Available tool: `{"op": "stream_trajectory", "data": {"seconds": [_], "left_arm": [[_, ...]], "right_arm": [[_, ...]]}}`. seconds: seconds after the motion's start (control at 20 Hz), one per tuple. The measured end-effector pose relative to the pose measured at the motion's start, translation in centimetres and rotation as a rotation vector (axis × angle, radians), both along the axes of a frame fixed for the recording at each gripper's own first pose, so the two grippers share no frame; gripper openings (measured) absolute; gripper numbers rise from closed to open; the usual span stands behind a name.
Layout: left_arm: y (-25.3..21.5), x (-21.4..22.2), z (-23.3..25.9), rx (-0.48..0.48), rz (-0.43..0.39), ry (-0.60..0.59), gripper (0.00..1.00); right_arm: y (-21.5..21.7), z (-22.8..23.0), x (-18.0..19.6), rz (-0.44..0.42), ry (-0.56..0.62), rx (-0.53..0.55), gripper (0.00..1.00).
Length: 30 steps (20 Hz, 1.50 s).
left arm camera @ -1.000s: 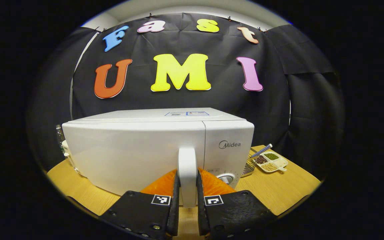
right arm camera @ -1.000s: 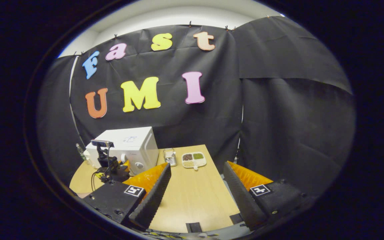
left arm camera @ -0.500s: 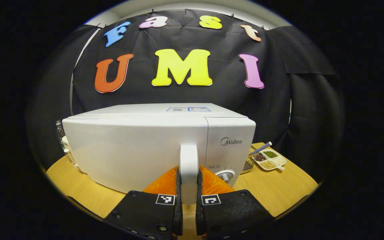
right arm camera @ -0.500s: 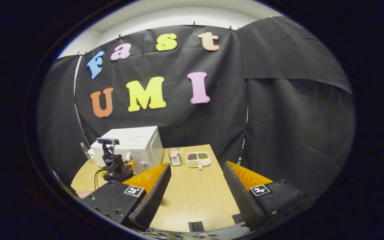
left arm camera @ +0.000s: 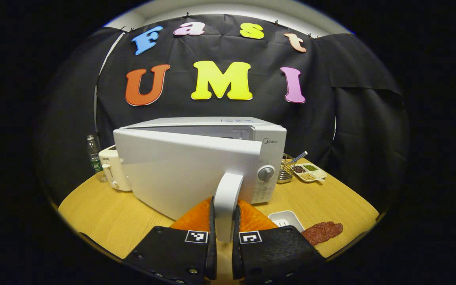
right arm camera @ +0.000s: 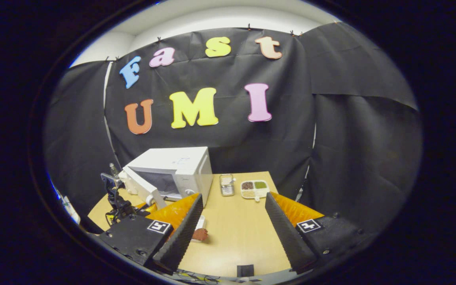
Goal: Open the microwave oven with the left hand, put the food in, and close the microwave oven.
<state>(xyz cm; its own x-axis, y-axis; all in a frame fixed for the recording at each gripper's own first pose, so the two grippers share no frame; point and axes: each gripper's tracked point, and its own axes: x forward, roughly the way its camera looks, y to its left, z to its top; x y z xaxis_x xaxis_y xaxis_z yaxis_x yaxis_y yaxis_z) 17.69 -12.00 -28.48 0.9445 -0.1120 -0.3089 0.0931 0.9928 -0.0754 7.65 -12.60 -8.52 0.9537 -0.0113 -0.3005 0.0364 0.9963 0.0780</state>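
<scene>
Your left gripper (left arm camera: 223, 237) was clamped on the one door handle (left arm camera: 226, 198) of the single microwave oven (left arm camera: 212, 158), a finger pressing on each side of it. The door (left arm camera: 184, 170) stood partly swung out, a gap showing along its top edge. In the right gripper view the oven (right arm camera: 176, 170) sat at the far left of the table (right arm camera: 236, 233) with its door (right arm camera: 143, 190) ajar.

Your right gripper (right arm camera: 232, 233) had its two fingers spread wide apart over bare tabletop, holding nothing.

One piece of reddish food (left arm camera: 322, 231) lay on the near right of the table (left arm camera: 101, 213), just beside one small white dish (left arm camera: 285, 218). Farther right stood one wire basket (left arm camera: 286, 170) and one divided tray (left arm camera: 310, 172). Left of the oven were one bottle (left arm camera: 93, 156) and one white appliance (left arm camera: 111, 174).
</scene>
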Motion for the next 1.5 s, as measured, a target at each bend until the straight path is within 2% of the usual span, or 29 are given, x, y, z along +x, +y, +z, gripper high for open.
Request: {"op": "stream_trajectory", "data": {"seconds": [0.2, 0.45, 0.6, 0.65, 0.7, 0.75, 1.05, 1.15, 1.2, 1.25, 1.3, 1.4, 1.45, 1.5], "left_arm": [[3.9, -4.0, 0.0, 0.030, 0.031, 0.021, 0.14], [8.5, -6.9, -0.3, 0.045, 0.076, 0.041, 0.14], [11.2, -8.3, -0.5, 0.061, 0.107, 0.052, 0.15], [12.1, -8.7, -0.5, 0.065, 0.115, 0.053, 0.25], [13.0, -8.9, -0.6, 0.062, 0.124, 0.055, 0.17], [13.7, -9.1, -0.7, 0.057, 0.131, 0.057, 0.16], [17.1, -10.6, -0.9, 0.063, 0.141, 0.062, 0.18], [17.6, -10.7, -0.9, 0.061, 0.129, 0.061, 0.24], [18.0, -10.6, -1.0, 0.057, 0.128, 0.064, 0.23], [18.5, -10.8, -0.9, 0.047, 0.128, 0.066, 0.53], [18.8, -10.9, -1.0, 0.031, 0.125, 0.065, 0.57], [19.6, -11.3, -0.9, 0.021, 0.125, 0.059, 0.73], [20.1, -11.6, -0.8, 0.040, 0.129, 0.055, 0.72], [20.7, -11.8, -0.7, 0.060, 0.132, 0.048, 0.89]], "right_arm": [[5.3, -0.7, 0.5, 0.086, 0.014, 0.028, 1.00], [10.3, -1.1, 0.2, 0.144, 0.012, 0.037, 1.00], [12.4, -1.4, -0.5, 0.158, 0.016, 0.044, 1.00], [13.0, -1.8, -0.8, 0.165, 0.022, 0.048, 1.00], [13.6, -1.8, -1.0, 0.173, 0.021, 0.057, 1.00], [14.1, -1.9, -1.2, 0.173, 0.023, 0.059, 1.00], [16.3, -3.0, -2.0, 0.169, 0.038, 0.049, 1.00], [17.0, -3.2, -2.4, 0.176, 0.041, 0.062, 1.00], [17.5, -3.2, -2.5, 0.181, 0.046, 0.070, 1.00], [17.7, -3.4, -2.7, 0.179, 0.047, 0.071, 1.00], [17.7, -3.4, -2.8, 0.174, 0.047, 0.067, 1.00], [18.1, -3.6, -3.0, 0.171, 0.051, 0.058, 1.00], [18.3, -3.7, -3.1, 0.173, 0.051, 0.056, 1.00], [18.5, -3.9, -3.1, 0.174, 0.052, 0.053, 1.00]]}}
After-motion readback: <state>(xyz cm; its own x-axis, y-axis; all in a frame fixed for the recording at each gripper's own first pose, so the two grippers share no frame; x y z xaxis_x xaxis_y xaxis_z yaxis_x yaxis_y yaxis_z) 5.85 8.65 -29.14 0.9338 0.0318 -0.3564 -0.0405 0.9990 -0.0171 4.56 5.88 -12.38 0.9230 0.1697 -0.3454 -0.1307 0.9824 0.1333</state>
